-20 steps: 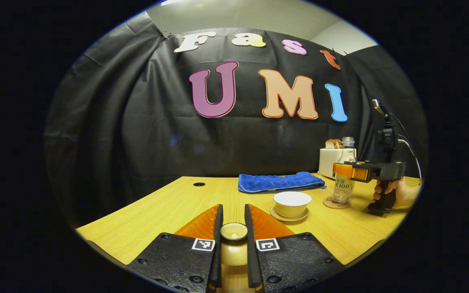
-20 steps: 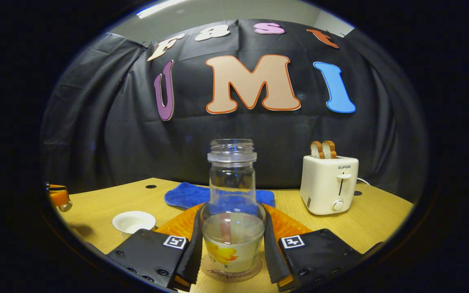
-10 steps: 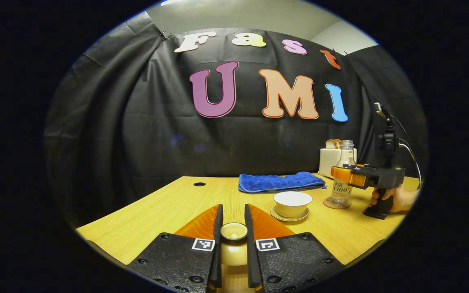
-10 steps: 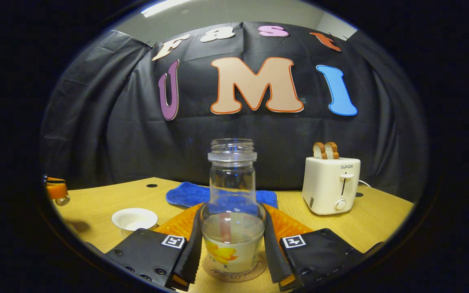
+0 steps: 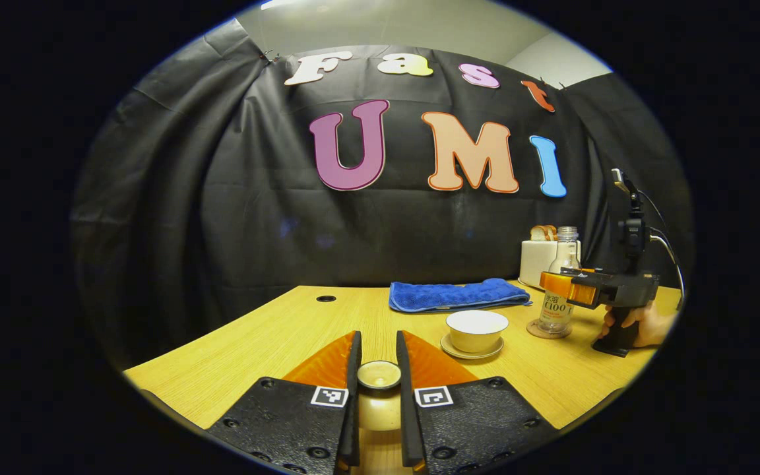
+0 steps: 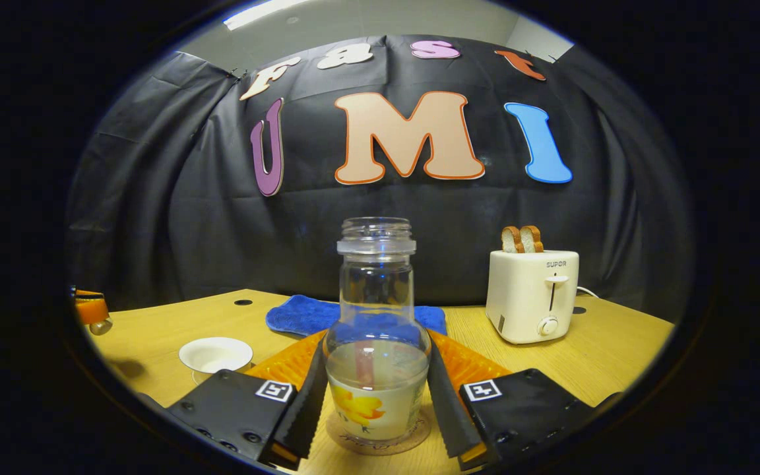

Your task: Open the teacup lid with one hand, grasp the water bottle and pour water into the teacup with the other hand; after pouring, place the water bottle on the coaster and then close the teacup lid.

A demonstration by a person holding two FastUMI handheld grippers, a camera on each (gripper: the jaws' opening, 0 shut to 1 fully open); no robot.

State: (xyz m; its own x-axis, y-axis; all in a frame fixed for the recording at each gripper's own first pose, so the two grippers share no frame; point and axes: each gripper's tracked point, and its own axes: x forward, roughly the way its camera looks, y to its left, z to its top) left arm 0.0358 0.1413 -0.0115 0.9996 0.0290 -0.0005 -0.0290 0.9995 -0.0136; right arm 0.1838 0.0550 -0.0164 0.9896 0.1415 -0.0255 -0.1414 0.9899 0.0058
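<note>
Since a second ago the right gripper [image 6: 376, 409] has eased its fingers a little off the water bottle [image 6: 376, 330], which has settled upright on the coaster [image 6: 380, 439]; the fingers now flank the bottle's base, spread slightly and seemingly just clear of it. Left of it the open teacup [image 6: 216, 354] sits on its saucer [image 5: 475, 348], with a blue towel [image 6: 301, 313] and a toaster [image 6: 532, 297] farther back on the table [image 6: 617, 349]. The left gripper [image 5: 378, 389] pinches the teacup lid [image 5: 379, 375] by its knob, held above the near table edge, well apart from the teacup.
</note>
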